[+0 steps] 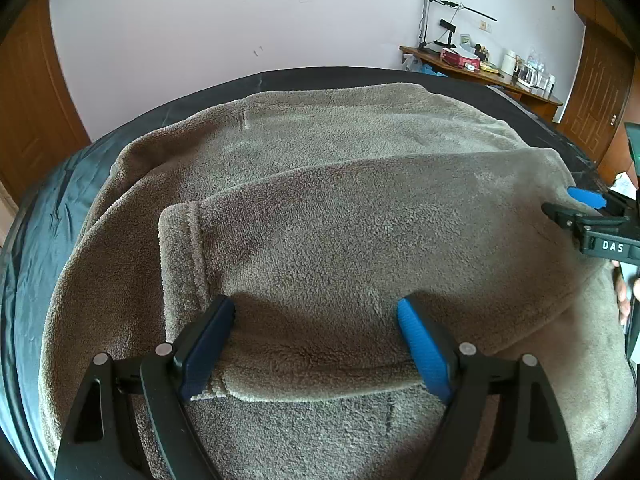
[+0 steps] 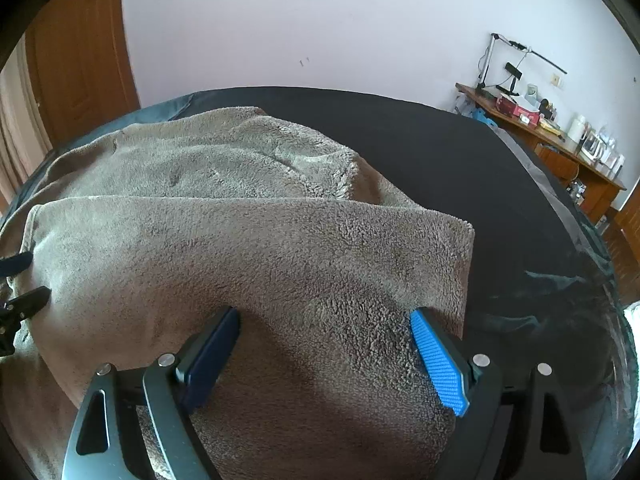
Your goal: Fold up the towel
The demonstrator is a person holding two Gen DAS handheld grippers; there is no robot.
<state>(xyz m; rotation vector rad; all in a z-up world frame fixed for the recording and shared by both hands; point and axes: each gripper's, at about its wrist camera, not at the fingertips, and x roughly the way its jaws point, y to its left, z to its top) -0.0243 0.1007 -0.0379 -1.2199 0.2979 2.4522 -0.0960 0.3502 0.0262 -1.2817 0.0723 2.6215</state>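
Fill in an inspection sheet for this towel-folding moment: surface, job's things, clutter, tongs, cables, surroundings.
Surface: dark cloth-covered bed, slightly creased at its edges.
Job's things: grey-brown fleecy towel, partly folded, one flap lying over the lower layer, its hemmed end visible in the left wrist view.
Clutter: nothing seen on the bed besides the towel.
Tongs: left tongs and right tongs both stand wide open over the folded flap, clamping nothing.
Cables: thin cords hang at the black desk lamp on the far desk.
Surroundings: pale wall, brown wooden doors, wooden desk crowded with small items.
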